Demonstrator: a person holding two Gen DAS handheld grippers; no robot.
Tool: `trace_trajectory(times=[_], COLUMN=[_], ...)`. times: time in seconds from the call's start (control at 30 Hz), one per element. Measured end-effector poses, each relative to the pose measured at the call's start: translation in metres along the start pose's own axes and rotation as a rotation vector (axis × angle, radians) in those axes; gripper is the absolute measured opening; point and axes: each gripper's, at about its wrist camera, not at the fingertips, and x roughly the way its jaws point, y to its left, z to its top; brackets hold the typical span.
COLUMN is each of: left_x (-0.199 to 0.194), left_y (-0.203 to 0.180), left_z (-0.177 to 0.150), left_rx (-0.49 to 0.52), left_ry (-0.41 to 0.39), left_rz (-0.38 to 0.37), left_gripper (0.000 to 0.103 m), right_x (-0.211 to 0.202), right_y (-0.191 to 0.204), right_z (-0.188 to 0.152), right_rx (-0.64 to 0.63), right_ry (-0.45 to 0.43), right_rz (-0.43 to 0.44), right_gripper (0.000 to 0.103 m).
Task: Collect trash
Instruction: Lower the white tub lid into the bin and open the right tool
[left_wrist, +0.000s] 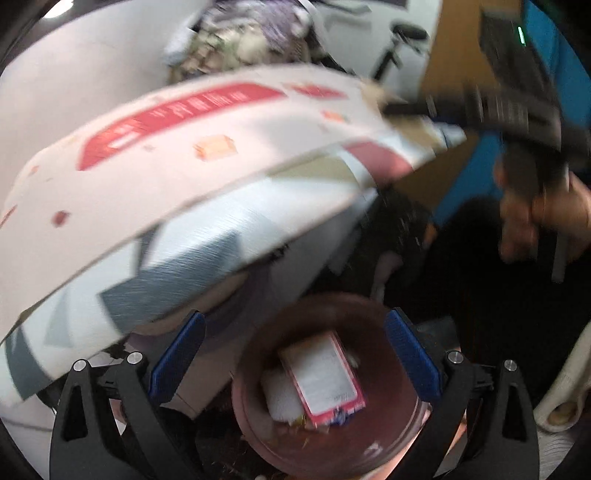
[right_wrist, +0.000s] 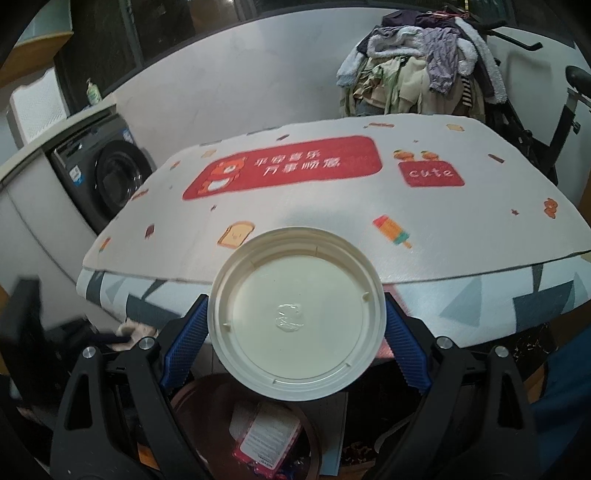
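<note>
A washing machine (right_wrist: 105, 177) by the white wall, clothes pile (right_wrist: 417, 59), perhaps an exercise bike.

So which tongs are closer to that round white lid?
Right. The right tongs hold the lid between their blue pads, above the brown bin. The left tongs are open and empty over the same bin, away from the lid.

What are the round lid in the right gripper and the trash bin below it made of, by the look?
Round lid: probably moulded plastic, cream, smooth semi-gloss; it shows concentric rim ridges, small moulded tabs and a centre moulding mark. The right gripper pads press its edges.

Trash bin: likely plastic too, reddish-brown, dull sheen on the smooth curved wall; blur leaves this open.
</note>
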Motion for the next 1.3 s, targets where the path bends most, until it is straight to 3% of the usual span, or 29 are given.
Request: trace_trajectory(times=[0.2,0.43,0.67,0.97,1.3], left_x=[-0.043,-0.066,-0.066,-0.059,-0.056], left_y=[0.021,0.03,0.044,0.043,0.046], left_z=[-0.002,-0.007,-0.012,-0.013,-0.014], left_rx=[-0.113,-0.192,-0.248,-0.24,-0.255], left_ry=[-0.166,-0.251,-0.242,-0.221,-0.207], left_rz=[0.102,0.156,0.162,0.164,0.166], left_gripper=[0.097,0.097,0.097,0.097,0.097], right_x=[0.011,0.025,0.041,0.063,0.068], right_y=[0.018,0.043,0.072,0.099,0.104], right_z=[-0.015,-0.035,-0.054,-0.079,-0.086], right_rx=[-0.055,-0.116,-0.253,-0.4,-0.42], right_ry=[0.062,0.146,0.247,0.376,0.417], right_rz=[0.033,0.09,0.097,0.107,0.105], right_gripper=[0.088,0.088,0.089,0.089,0.09])
